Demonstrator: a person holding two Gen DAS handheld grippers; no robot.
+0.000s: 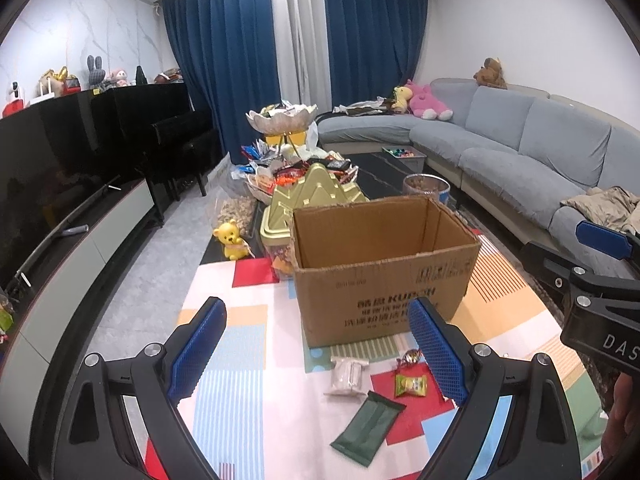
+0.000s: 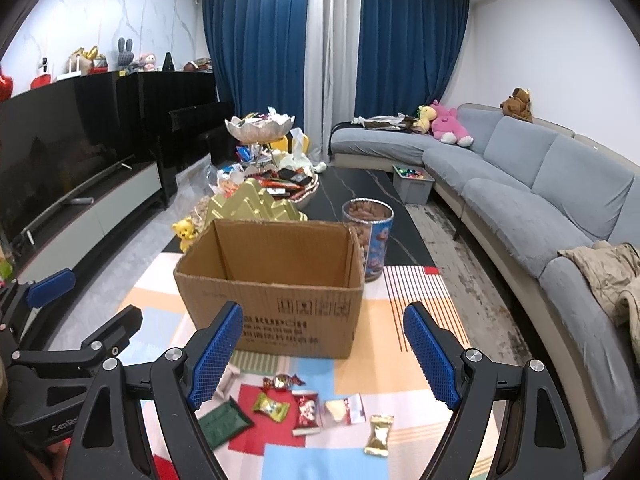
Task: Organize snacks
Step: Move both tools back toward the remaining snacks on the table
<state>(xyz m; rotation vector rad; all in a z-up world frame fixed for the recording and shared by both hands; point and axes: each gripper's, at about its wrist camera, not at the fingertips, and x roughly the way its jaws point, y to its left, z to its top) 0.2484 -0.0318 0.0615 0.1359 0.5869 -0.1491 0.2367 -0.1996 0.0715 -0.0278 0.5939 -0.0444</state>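
Left gripper (image 1: 318,354): hovering above the patterned table mat (image 1: 248,344) with its blue-padded fingers (image 1: 196,354) standing wide apart; nothing is sitting between them.
Right gripper (image 2: 324,354): hovering beside the left one, fingers (image 2: 430,354) likewise spread wide and gripping nothing.
Cardboard box (image 1: 380,268): standing upright and open-topped on the mat, just beyond both grippers; the visible part of its interior is showing bare cardboard.
Snacks, location: lying loose on the mat in front of the box's near wall, below the grippers.
Dark green packet (image 2: 224,424): lying flat, nearest the left gripper's side.
Green-and-yellow candy (image 2: 270,406): resting just right of the dark green packet.
Red twist-wrapped candy (image 2: 282,381): lying closest to the box wall.
Red-and-white packet (image 2: 307,412): lying beside the green-and-yellow candy.
White-and-red packet (image 2: 345,409): lying just to its right.
Gold packet (image 2: 379,436): lying farthest right, apart from the others.
Pale grey packet (image 1: 347,376): lying near the box, above the dark green packet in the left wrist view.
Clear nut canister (image 2: 370,236): standing behind the box's right corner.
Gold mountain-shaped lid (image 2: 252,206): showing behind the box.
Tiered snack stand (image 2: 260,128): standing farther back on the dark coffee table (image 2: 360,192).
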